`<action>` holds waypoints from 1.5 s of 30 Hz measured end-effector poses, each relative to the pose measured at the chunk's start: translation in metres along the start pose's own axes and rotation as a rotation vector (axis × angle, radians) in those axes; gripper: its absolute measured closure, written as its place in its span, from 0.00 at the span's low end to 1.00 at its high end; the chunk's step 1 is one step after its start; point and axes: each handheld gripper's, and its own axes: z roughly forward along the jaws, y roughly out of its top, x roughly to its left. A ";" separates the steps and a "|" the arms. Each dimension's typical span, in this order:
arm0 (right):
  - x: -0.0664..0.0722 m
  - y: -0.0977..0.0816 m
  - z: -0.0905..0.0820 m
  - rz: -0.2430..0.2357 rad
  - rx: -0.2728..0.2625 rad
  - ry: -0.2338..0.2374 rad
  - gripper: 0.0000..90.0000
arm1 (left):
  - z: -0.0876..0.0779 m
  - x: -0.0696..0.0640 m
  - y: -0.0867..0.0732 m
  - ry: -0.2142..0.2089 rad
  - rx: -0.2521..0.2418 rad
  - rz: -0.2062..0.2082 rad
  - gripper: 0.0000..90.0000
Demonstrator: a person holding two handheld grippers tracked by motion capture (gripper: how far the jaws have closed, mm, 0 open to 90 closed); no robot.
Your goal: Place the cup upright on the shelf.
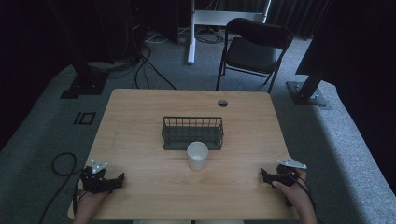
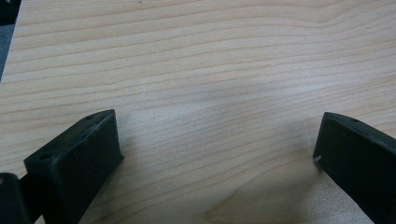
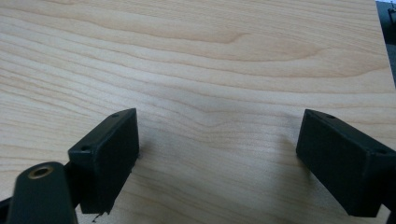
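Note:
A white paper cup stands upright near the middle of the wooden table, just in front of a dark wire basket. My left gripper rests near the table's front left corner, held by a hand, jaws wide apart over bare wood. My right gripper lies near the front right edge, also held by a hand, with its jaws apart over bare wood. Nothing lies between either pair of jaws. Both grippers point inward, well away from the cup.
A round cable hole sits near the table's far edge. A black folding chair stands behind the table. Cables trail on the grey floor at left. Dark stands flank the table.

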 end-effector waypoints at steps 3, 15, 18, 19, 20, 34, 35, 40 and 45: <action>0.000 0.000 0.000 0.000 0.000 0.006 0.13 | 0.000 0.000 0.000 0.000 0.000 0.000 0.01; 0.000 0.000 0.001 -0.010 0.003 0.002 0.13 | 0.000 0.000 0.000 0.000 0.000 0.000 0.01; 0.000 0.000 0.001 -0.010 0.003 0.002 0.13 | 0.000 0.000 0.000 0.000 0.000 0.000 0.01; 0.000 0.000 0.001 -0.010 0.003 0.002 0.13 | 0.000 0.000 0.000 0.000 0.000 0.000 0.01; 0.000 0.000 0.001 -0.010 0.003 0.002 0.13 | 0.000 0.000 0.000 0.000 0.000 0.000 0.01; -0.001 0.005 0.004 -0.014 -0.018 -0.011 0.14 | 0.000 0.000 0.000 0.000 0.000 0.000 0.01; -0.001 0.005 0.004 -0.015 -0.022 -0.010 0.14 | 0.000 0.000 0.000 0.000 0.000 0.000 0.01; 0.002 0.007 0.003 -0.033 -0.029 0.003 0.14 | 0.000 0.000 0.000 0.000 0.000 0.000 0.01; 0.007 0.011 0.002 -0.044 -0.037 0.029 0.14 | 0.000 0.000 0.000 0.000 0.000 0.000 0.01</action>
